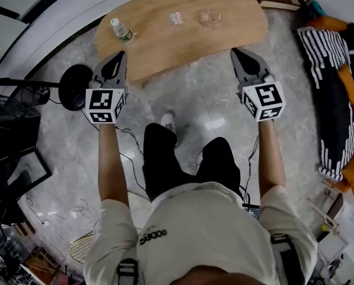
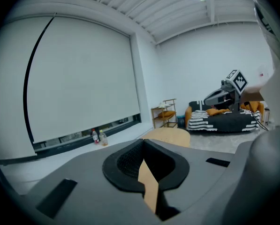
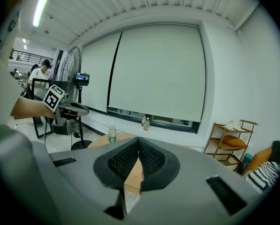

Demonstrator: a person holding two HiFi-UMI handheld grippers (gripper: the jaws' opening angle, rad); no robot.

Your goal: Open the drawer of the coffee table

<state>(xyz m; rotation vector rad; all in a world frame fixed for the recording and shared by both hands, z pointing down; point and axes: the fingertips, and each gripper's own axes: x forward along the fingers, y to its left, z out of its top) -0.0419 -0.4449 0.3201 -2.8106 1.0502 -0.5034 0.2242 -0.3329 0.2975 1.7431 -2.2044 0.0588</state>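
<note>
While we hold both tools above the floor, the left gripper (image 1: 121,57) has its fingers pressed together on nothing. The right gripper (image 1: 236,53) is likewise closed and empty. The coffee table (image 1: 182,37) sits just ahead, untouched, with a water bottle (image 1: 121,30) at its left end.

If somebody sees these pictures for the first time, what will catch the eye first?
First come the left gripper and the right gripper, each with a black-and-white marker cube, jaws shut and empty, held side by side toward the near edge of the oval wooden coffee table. A water bottle stands on the table's left end. At the right of the head view is a black-and-white striped sofa with orange cushions.
</note>
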